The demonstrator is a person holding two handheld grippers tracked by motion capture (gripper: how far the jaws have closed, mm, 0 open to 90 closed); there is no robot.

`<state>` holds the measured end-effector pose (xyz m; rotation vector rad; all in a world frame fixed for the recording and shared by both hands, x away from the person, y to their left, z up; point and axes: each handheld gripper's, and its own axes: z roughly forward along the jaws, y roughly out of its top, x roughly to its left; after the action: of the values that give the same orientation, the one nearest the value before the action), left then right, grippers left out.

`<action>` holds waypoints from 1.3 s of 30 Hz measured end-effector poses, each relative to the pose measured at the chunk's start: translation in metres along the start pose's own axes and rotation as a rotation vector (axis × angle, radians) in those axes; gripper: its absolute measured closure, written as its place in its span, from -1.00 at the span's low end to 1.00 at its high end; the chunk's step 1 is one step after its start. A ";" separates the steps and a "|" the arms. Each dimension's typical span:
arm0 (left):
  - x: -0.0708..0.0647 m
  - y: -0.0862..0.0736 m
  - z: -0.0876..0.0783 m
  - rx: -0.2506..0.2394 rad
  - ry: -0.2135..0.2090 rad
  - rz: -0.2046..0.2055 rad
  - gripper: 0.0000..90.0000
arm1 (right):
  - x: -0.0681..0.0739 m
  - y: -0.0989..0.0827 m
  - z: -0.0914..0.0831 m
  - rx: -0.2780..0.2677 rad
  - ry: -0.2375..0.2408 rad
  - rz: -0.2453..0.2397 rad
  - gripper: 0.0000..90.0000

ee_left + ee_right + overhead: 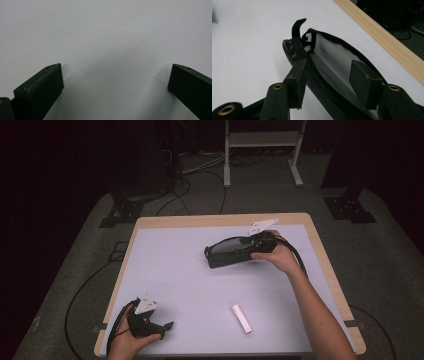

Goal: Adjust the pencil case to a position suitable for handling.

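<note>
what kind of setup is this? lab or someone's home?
Looks like a lab recording bay, not a home: one table with a pale mat, dark surroundings, loose cables across the grey floor, and a metal stand behind. Only a black pouch and a white tube lie out.

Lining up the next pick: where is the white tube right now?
In the high view the white tube lies loose on the table, near its front edge and right of centre, between the two forearms and nearer than the black pouch.

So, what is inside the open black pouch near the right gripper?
The black pouch is unzipped and shows a pale lining with nothing lying on it. One jaw of the right gripper reaches inside the opening and the other stays outside the near wall. The jaws cover the pouch's near end.
</note>
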<state>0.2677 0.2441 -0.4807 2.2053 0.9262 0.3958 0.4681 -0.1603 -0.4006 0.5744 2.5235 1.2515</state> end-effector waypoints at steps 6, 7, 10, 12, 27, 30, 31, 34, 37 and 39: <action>0.000 0.000 0.000 -0.002 0.000 -0.002 -1.00 | 0.002 0.000 0.012 0.034 0.029 -0.040 0.08; 0.000 0.000 0.000 -0.002 0.000 -0.001 -1.00 | 0.002 0.000 0.014 0.038 0.029 -0.037 0.09; 0.000 0.000 0.000 -0.002 0.000 -0.001 -1.00 | 0.002 -0.001 0.018 0.060 0.035 -0.055 0.14; 0.000 0.000 0.000 -0.002 0.000 -0.001 -1.00 | 0.002 -0.002 0.019 0.075 0.034 -0.061 0.19; 0.000 0.000 0.000 0.001 0.000 0.001 -1.00 | 0.004 -0.004 0.020 0.117 0.099 -0.077 0.73; 0.000 0.000 0.000 0.000 0.000 0.001 -1.00 | 0.003 -0.005 0.021 0.131 0.118 -0.075 0.88; 0.000 0.000 0.000 0.000 0.000 0.001 -1.00 | 0.004 -0.005 0.021 0.137 0.121 -0.075 0.92; 0.000 0.000 0.000 0.000 0.000 0.001 -1.00 | 0.004 -0.005 0.021 0.143 0.134 -0.079 0.95; 0.000 0.000 0.000 0.001 0.000 0.001 -1.00 | 0.004 -0.004 0.020 0.135 0.142 -0.077 0.96; 0.000 0.000 0.000 0.001 0.000 0.002 -1.00 | 0.004 -0.003 0.019 0.127 0.137 -0.075 0.96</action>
<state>0.2677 0.2442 -0.4807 2.2077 0.9247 0.3966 0.4712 -0.1466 -0.4146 0.4300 2.7254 1.1473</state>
